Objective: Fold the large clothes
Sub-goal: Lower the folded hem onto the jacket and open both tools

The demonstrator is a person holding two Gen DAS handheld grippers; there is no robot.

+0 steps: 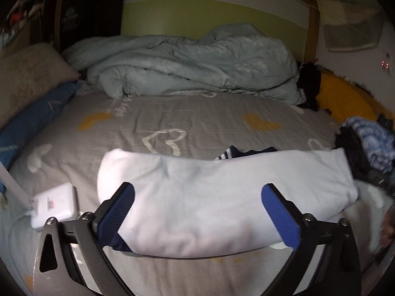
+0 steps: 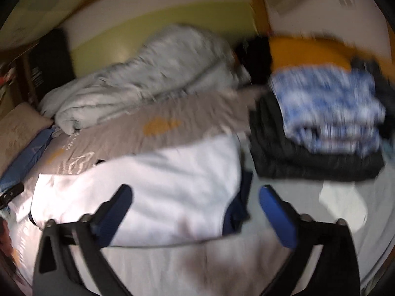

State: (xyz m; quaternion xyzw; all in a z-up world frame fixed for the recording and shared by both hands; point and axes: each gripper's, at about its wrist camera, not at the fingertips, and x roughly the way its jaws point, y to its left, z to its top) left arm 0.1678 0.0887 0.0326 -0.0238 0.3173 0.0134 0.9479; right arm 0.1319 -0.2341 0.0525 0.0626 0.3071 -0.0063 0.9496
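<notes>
Here one folded white garment (image 1: 197, 197) lies below two wide-open grippers, left (image 1: 197, 212) and right (image 2: 195, 212)

Dim room, and the light falls hard on the near part of the bed: the folded white garment (image 1: 209, 197) glows almost blown out while the far wall and left corner sink into dark. The left wrist view is fairly sharp in the middle, the quilt (image 1: 187, 66) creases easy to read, softening at the right edge. The right wrist view is smeared with motion blur; the pile of clothes (image 2: 321, 123) streaks into bands. Both pictures bulge, with black corners round the fisheye circle.
</notes>
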